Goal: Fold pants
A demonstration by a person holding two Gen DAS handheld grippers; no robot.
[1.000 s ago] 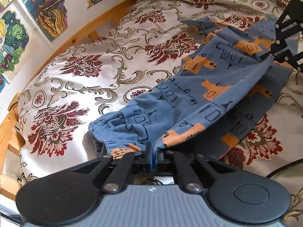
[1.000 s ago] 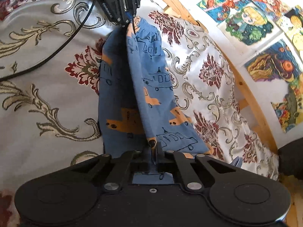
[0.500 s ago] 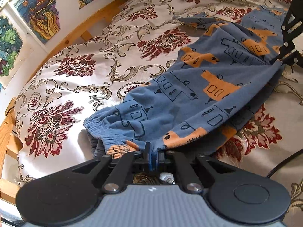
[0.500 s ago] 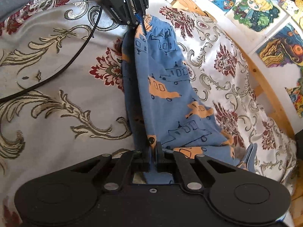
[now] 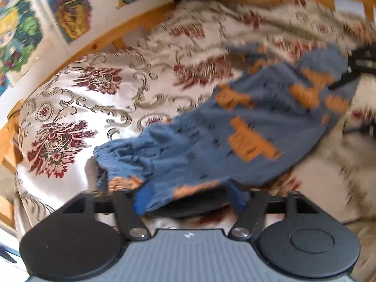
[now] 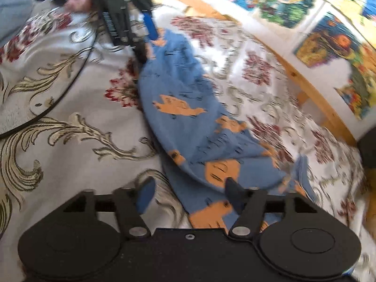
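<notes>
Both my jaws stand released — the pants (image 5: pixel 235 141) lie folded lengthwise on the bed (image 5: pixel 77 98), long axis running from my left gripper (image 5: pixel 188 199) at the waistband to my right gripper (image 6: pixel 190 196) at the cuffs.

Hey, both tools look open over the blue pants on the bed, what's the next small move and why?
Probably lift both tools clear. The left tool and right tool stand open, and the pants lie doubled lengthwise on the bedspread, so that fold seems released. Then regrip for the next fold.
</notes>
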